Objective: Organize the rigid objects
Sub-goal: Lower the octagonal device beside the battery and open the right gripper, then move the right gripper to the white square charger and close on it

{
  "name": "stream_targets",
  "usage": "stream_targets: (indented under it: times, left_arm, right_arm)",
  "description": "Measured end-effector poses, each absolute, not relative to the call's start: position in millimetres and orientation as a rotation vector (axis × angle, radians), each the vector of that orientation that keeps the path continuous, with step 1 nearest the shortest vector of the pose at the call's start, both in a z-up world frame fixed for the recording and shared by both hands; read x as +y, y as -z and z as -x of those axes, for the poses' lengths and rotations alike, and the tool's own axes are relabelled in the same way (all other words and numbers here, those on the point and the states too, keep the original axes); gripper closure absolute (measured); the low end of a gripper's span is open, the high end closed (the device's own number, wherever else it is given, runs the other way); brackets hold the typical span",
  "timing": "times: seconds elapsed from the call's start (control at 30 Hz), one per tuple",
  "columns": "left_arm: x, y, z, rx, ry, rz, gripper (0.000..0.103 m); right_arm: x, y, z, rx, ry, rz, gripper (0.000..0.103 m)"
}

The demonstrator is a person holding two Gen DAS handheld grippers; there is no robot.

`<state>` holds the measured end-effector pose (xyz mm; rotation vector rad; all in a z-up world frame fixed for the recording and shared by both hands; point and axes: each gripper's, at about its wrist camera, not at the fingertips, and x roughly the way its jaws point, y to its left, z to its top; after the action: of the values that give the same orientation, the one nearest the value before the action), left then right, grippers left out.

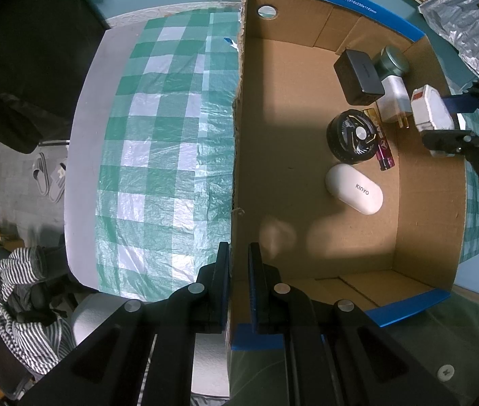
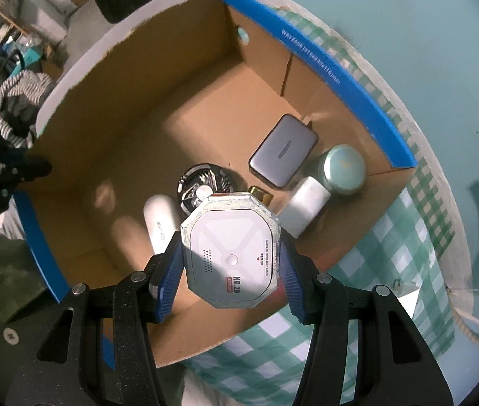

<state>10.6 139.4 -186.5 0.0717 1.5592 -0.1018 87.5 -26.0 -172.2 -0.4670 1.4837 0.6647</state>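
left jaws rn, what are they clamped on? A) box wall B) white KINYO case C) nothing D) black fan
A: the left gripper is shut on the wall of the cardboard box, one jaw on each side of it; the KINYO case and fan lie loose on the box floor.

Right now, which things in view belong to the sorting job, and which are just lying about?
Job:
cardboard box
white octagonal device in the right gripper
white case
round black fan
black block
left gripper, clamping the box wall

Lying about:
slippers
striped cloth
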Motion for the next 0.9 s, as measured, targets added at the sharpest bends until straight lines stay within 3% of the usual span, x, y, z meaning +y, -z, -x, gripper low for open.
stream_targets:
  times: [0.9]
  left_arm:
    - [139,189,-9,1.564,0.097,-0.076,0.095]
  right_arm:
    - [-59,150,-92,1.466,-0.602,0.383,0.049]
